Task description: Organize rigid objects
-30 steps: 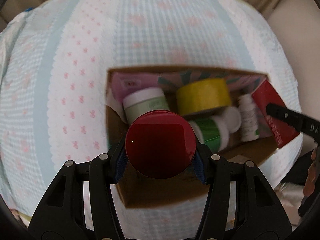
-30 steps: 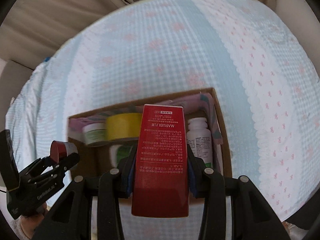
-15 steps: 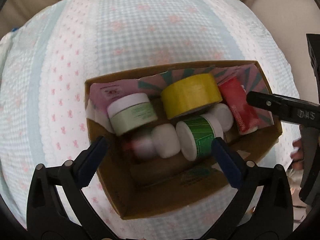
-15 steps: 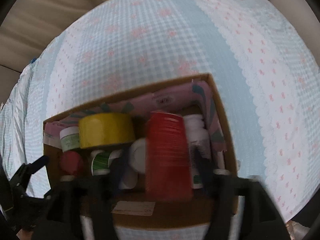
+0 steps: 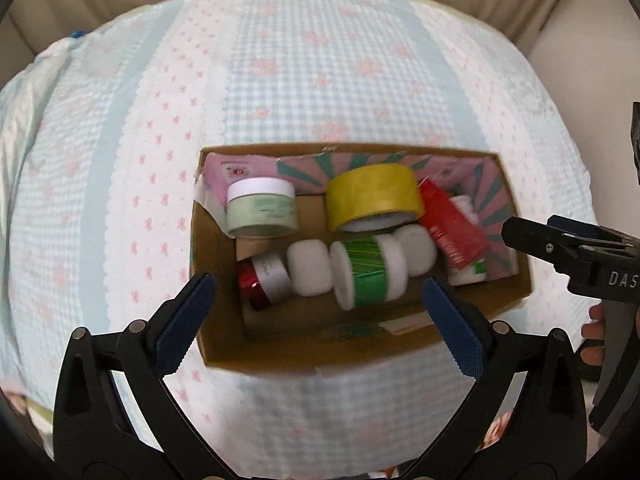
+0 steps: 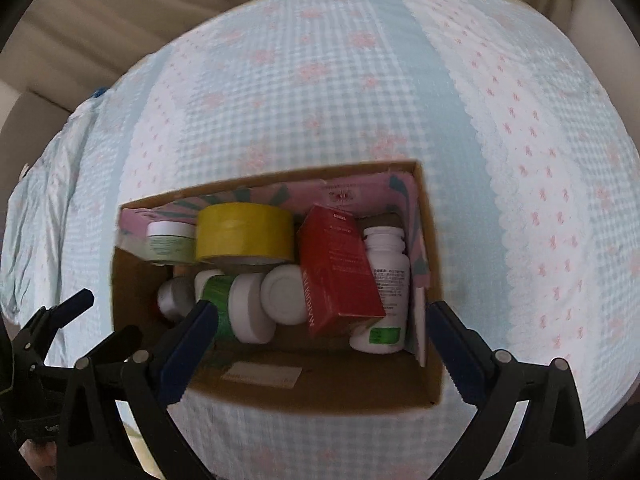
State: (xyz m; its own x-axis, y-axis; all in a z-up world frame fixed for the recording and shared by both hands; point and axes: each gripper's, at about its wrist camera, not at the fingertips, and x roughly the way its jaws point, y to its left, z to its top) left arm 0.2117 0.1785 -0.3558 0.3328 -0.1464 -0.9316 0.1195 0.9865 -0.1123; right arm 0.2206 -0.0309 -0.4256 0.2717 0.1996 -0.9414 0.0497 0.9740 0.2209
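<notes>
A cardboard box (image 5: 320, 356) (image 6: 320, 388) sits on the bed. Inside, a red-lidded jar (image 5: 256, 286) lies on its side at the near left. A red carton (image 5: 450, 226) (image 6: 340, 272) leans at the right beside a white bottle (image 6: 388, 276). My left gripper (image 5: 317, 282) hangs open above the box with nothing between its fingers. Over the box's right half, my right gripper (image 6: 320, 312) has its jaws opening; the red carton lies below them, untouched. A yellow tape roll (image 5: 372, 196) (image 6: 244, 236) stands at the back.
Also in the box are a green jar with a white lid (image 5: 260, 212), a green-labelled white bottle (image 5: 368, 276) and white tubs (image 5: 310, 266). A pale blue checked bedspread (image 5: 320, 80) surrounds it, with beige curtains behind. A person's fingers (image 5: 592, 336) show at the right.
The left gripper let go of the red-lidded jar and the right one let go of the red carton; both now lie in the box. Both jaws spread wide, and the left gripper rose.
</notes>
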